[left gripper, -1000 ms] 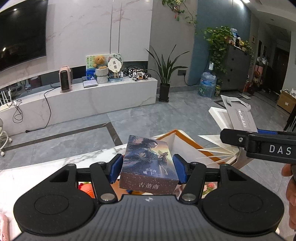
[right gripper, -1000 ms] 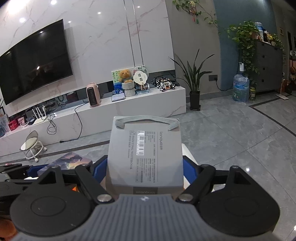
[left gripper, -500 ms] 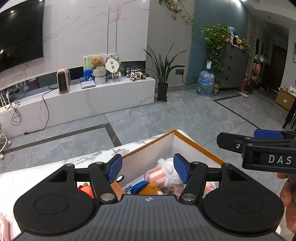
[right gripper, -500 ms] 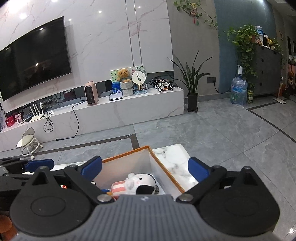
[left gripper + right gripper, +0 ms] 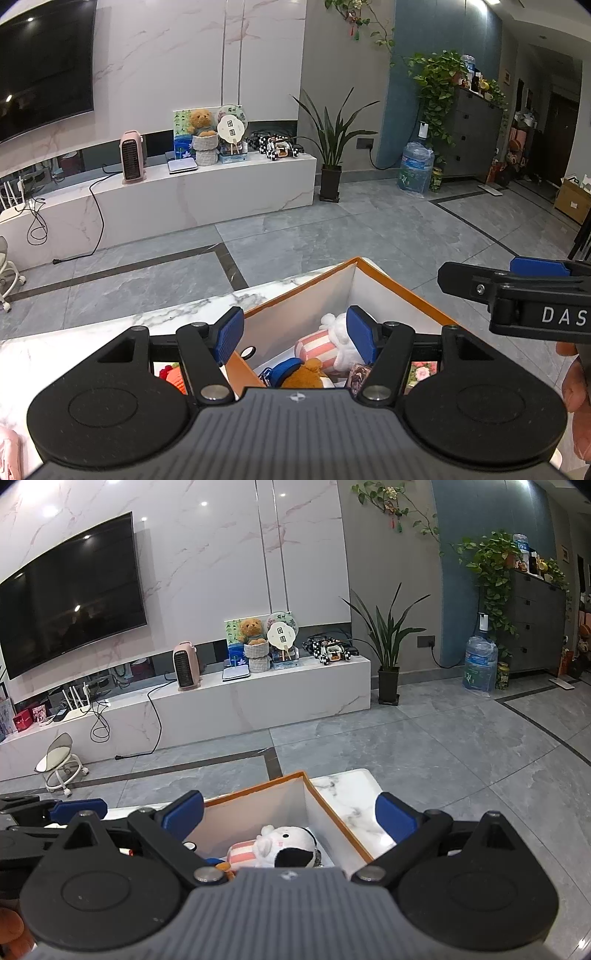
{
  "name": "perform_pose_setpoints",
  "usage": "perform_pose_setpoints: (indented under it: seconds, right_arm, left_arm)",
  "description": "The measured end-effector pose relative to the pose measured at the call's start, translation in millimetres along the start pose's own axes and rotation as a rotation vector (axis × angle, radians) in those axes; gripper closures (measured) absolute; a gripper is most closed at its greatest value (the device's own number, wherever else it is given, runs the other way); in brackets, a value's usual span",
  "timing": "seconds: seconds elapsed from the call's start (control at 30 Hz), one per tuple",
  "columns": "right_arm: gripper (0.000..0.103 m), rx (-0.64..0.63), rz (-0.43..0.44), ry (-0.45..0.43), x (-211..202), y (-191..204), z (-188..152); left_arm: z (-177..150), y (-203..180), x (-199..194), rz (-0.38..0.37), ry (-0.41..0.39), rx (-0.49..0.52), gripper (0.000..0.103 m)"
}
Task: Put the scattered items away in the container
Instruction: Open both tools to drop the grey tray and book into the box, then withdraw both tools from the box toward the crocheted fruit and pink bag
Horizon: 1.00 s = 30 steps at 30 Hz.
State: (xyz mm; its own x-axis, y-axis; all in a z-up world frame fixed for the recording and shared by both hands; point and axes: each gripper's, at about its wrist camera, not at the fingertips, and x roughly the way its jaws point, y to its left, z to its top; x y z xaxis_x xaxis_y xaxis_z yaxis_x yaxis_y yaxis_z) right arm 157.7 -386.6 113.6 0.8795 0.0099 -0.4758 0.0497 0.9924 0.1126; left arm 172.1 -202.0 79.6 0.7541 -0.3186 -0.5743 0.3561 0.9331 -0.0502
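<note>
Fingers (image 5: 360, 338): four, apart, empty | box (image 5: 332, 821): one | plush toys (image 5: 284, 845): two

You faced a white marble wall (image 5: 221, 572) with a dark curved television (image 5: 70, 594) mounted at its left. Below it ran a long low white marble console (image 5: 258, 705) carrying a pink heater (image 5: 185, 664), a teddy bear (image 5: 252, 629) and a round fan (image 5: 282, 635). A tall potted plant (image 5: 388, 653) stood at the console's right end, near a blue water jug (image 5: 479, 662) and a grey chest of drawers (image 5: 535, 624) topped with trailing vines. The floor (image 5: 424, 746) was grey tile with dark inlaid bands. Ceiling lights glinted on the wall. A small white stool (image 5: 61, 764) sat at the left.
</note>
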Motion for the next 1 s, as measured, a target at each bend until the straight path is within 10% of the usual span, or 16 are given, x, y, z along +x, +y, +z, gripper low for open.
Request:
perform_pose_setpoints:
  seconds: [1.0]
  right_arm:
    - [0.003,-0.013,-0.008,0.024,5.0,7.8,-0.9]
  left_arm:
    - [-0.8,8.7,-0.4,0.005,0.008,-0.02,0.031]
